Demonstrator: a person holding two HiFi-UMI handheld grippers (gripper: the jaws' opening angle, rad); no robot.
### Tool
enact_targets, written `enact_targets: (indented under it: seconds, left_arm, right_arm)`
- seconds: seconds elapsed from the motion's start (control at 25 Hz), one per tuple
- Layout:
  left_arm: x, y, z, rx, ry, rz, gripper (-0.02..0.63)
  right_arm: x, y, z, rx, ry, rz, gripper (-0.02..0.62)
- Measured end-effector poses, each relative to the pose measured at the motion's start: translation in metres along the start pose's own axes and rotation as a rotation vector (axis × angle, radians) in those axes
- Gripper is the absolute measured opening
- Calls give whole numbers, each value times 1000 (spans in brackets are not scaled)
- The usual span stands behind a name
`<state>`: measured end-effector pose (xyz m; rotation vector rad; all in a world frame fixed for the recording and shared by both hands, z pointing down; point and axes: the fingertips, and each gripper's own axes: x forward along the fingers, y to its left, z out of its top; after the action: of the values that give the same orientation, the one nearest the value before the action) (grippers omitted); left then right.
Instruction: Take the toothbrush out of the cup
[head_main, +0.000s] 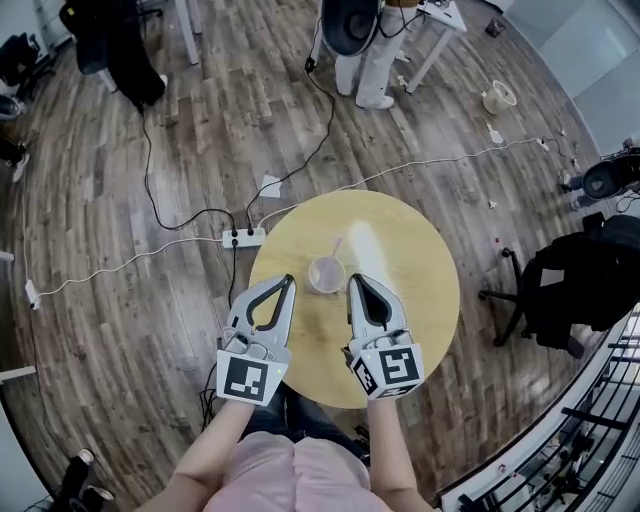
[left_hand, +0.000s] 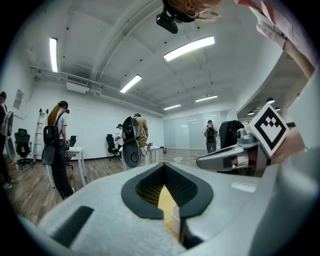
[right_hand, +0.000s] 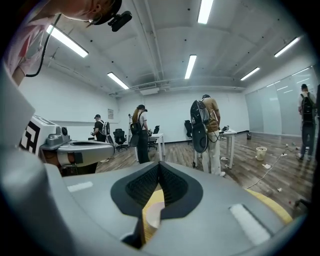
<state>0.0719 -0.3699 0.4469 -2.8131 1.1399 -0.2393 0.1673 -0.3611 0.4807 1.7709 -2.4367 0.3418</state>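
Pink sleeves and two bare forearms (head_main: 215, 450) are seen at the bottom of the head view, closest to the lens, and a gripper is carried in each hand over the near edge of a round yellow counter (head_main: 425, 265). A pale cup (head_main: 326, 273) is stood upright near the middle of that counter, and the toothbrush (head_main: 337, 246) is lodged in it, with its pinkish handle leaned out over the far rim. The cup is flanked by both tools: the left gripper (head_main: 289, 279) is pointed in just beside its left side, and the right gripper (head_main: 353, 279) just beside its right side; whether either tip is touching the cup wall cannot be told. The fingers of both grippers are closed tip to tip, with nothing clamped. This is confirmed in the left gripper view, where the left gripper (left_hand: 164, 165) is seen with its dark pads met at the tip, and the cup (left_hand: 176, 220) is glimpsed only through the hollow below them. The same is shown in the right gripper view, where the right gripper (right_hand: 159, 164) is shut and the cup (right_hand: 152, 212) is seen beyond the pads. A white power strip (head_main: 244, 237) with trailing cables is laid on the wooden floor (head_main: 120, 320) left of the counter, and a dark office chair (head_main: 570, 290) is stood to its right.
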Motion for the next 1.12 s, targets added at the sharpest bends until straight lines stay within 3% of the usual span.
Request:
enact_targets:
  seconds: [0.4,0.56,0.8,0.96,1.12]
  left_arm:
    - [32,19,-35,-47,55,37,-3]
    - [43,25,-42,-207,17,105,-3]
    - [51,25,-53,-259,27,122,-3]
    - [51,22,-57,-261,40,118,-3]
    - [48,22,-60,-262,43,121,-3]
  right_arm:
    - [75,-33,-70,91,173,65,156]
    - [96,-37,-90,96,230,90,170]
    - [109,-35,-105,68,275,117,154]
    - [107,-36,-107,38,279,109,72]
    - [103,-33,-101,60,244,118,49]
